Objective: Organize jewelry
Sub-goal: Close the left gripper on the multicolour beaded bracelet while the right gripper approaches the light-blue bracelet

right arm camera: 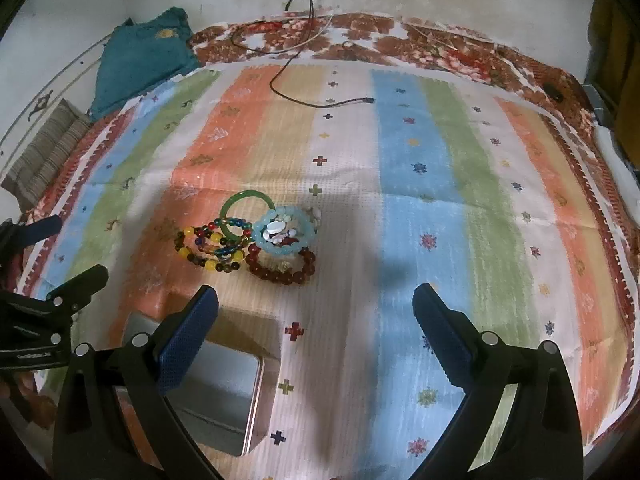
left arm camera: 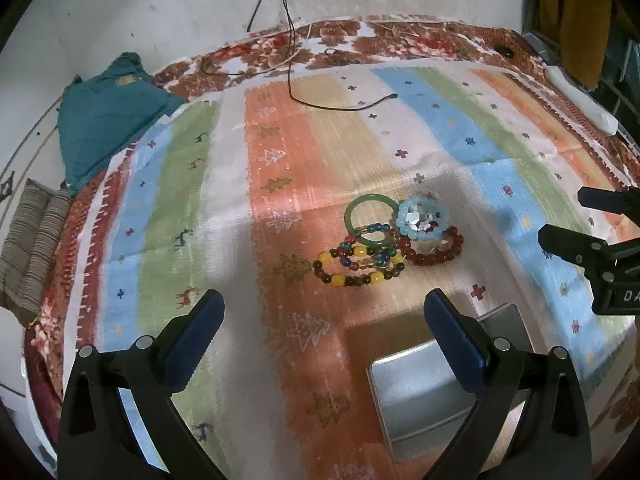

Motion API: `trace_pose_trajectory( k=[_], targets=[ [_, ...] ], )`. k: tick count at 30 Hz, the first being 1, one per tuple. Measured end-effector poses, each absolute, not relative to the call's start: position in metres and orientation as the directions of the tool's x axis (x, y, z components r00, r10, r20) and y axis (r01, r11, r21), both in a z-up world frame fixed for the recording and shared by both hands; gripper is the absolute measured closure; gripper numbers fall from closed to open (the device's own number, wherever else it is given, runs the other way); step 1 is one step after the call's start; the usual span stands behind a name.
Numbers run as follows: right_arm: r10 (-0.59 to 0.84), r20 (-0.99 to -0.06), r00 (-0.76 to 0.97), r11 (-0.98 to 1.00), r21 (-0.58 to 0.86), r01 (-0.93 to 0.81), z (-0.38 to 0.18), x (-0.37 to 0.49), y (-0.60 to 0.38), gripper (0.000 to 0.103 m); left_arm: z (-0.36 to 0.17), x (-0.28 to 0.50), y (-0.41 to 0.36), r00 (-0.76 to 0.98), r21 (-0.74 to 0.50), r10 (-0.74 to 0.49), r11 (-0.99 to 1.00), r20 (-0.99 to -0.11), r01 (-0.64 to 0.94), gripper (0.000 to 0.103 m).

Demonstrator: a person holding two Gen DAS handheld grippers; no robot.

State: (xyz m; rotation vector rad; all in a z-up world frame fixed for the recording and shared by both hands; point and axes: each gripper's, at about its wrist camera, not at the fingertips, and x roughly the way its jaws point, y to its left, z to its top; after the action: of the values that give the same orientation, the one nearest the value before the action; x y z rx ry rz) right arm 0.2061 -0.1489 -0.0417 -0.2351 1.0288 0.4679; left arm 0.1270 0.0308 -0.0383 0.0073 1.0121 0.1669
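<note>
A pile of bracelets lies mid-cloth: a green bangle point(left arm camera: 370, 220) point(right arm camera: 246, 214), a light-blue bead bracelet point(left arm camera: 422, 218) point(right arm camera: 286, 230) with white pieces inside it, a dark-red bead bracelet point(left arm camera: 436, 254) point(right arm camera: 280, 270), and yellow-and-multicolour bead bracelets point(left arm camera: 356, 266) point(right arm camera: 208, 250). A grey metal tin point(left arm camera: 432, 384) point(right arm camera: 224, 392) stands open, nearer than the pile. My left gripper point(left arm camera: 324, 316) is open and empty, short of the pile. My right gripper point(right arm camera: 316, 312) is open and empty, right of the tin. Each gripper shows in the other's view, the right point(left arm camera: 580, 220) and the left point(right arm camera: 68, 248).
A striped cloth point(left arm camera: 280, 200) point(right arm camera: 420, 200) covers the surface over a floral blanket point(right arm camera: 360, 28). A black cable point(left arm camera: 340, 106) point(right arm camera: 312, 100) lies at the far side. Folded teal fabric point(left arm camera: 104, 112) point(right arm camera: 144, 56) and a striped cushion point(left arm camera: 32, 236) sit at the left.
</note>
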Motion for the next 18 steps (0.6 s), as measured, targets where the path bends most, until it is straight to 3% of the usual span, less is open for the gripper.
trace_pose_trajectory(
  k=[18],
  targets=[
    [0.251, -0.898, 0.361, 0.879, 0.055, -0.474, -0.07, 0.245, -0.135, 0.004, -0.063, 0.164, 0.036, 0.468, 0.087, 0.117, 0.993, -0.876, -0.084, 0.006]
  ],
)
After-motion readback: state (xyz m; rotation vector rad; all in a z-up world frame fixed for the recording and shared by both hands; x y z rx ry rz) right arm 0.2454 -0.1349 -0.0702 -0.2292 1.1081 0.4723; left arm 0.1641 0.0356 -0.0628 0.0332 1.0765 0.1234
